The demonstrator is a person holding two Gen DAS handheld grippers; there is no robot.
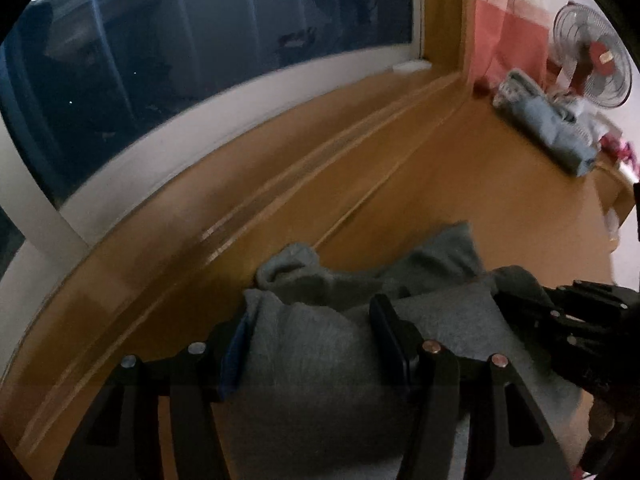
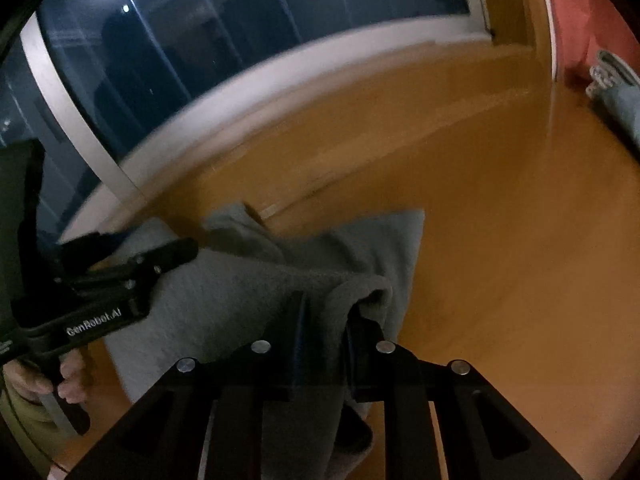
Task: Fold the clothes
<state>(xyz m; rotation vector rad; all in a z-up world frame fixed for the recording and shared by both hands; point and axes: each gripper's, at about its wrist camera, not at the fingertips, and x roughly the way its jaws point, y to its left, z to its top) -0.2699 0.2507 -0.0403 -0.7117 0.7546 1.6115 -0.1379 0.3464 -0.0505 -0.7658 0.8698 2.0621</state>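
Observation:
A grey garment (image 1: 320,344) lies bunched on the orange-brown wooden surface (image 1: 460,184). In the left wrist view a thick fold of it bulges between the fingers of my left gripper (image 1: 312,344), which is shut on it. My right gripper (image 1: 560,312) shows at the right edge, at the cloth's far side. In the right wrist view the grey garment (image 2: 240,292) drapes over my right gripper (image 2: 326,332), whose fingers pinch a narrow fold of it. My left gripper (image 2: 176,254) holds the cloth's left part, and a hand (image 2: 60,380) grips its handle.
A dark window (image 1: 200,40) with a white frame (image 1: 132,160) runs along the back, with a raised wooden ledge below it. At the far right are a folded blue-grey pile of clothes (image 1: 552,128), a standing fan (image 1: 592,60) and a pink curtain (image 1: 508,32).

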